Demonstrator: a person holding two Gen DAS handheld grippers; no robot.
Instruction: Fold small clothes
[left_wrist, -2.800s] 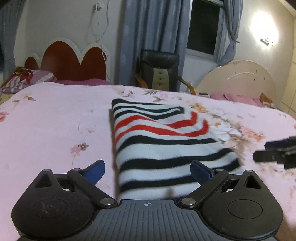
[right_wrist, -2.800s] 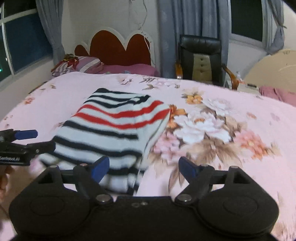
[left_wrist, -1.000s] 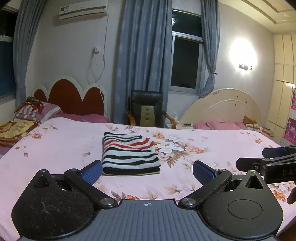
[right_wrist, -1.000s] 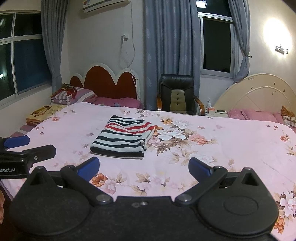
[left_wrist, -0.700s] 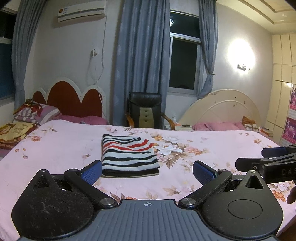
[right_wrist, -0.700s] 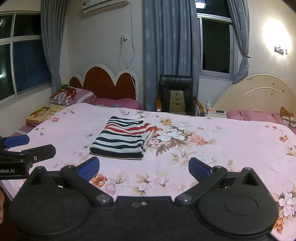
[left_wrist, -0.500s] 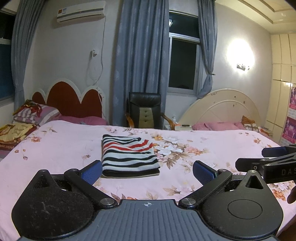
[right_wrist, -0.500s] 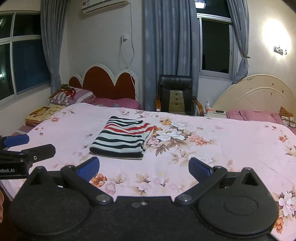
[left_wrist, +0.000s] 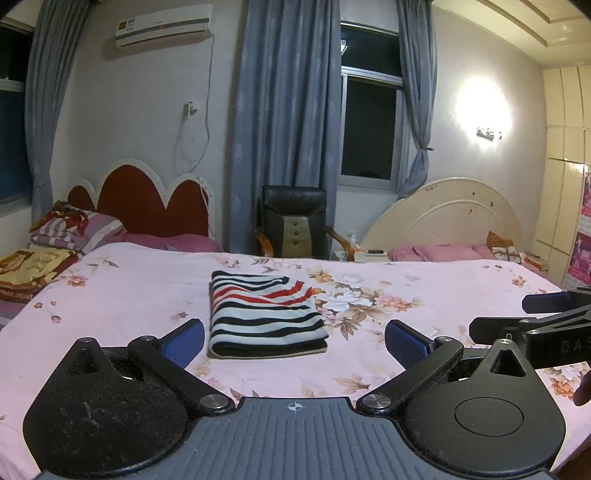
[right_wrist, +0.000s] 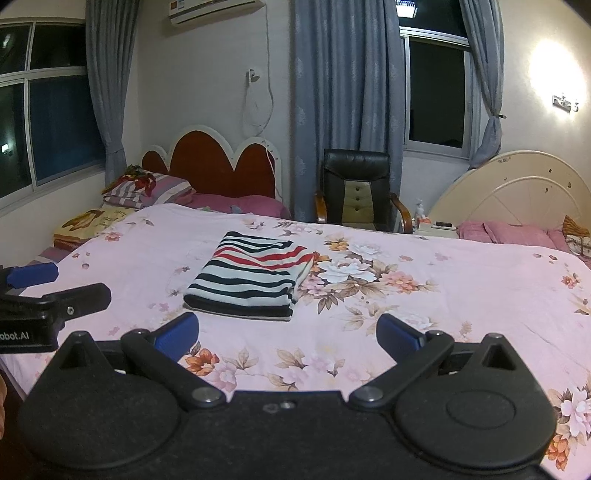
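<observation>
Both grippers have pulled well back from the garment since 2.8 s ago, when they hovered right over it; over the last second almost nothing has shifted. The left gripper (left_wrist: 293, 338) holds its blue-padded fingers spread wide with nothing between them, and the right gripper (right_wrist: 286, 334) is the same. The folded striped shirt (left_wrist: 264, 314) lies flat on the pink floral bedspread (left_wrist: 122, 295), ahead of both jaws and apart from them, slightly left of centre in the right wrist view.
</observation>
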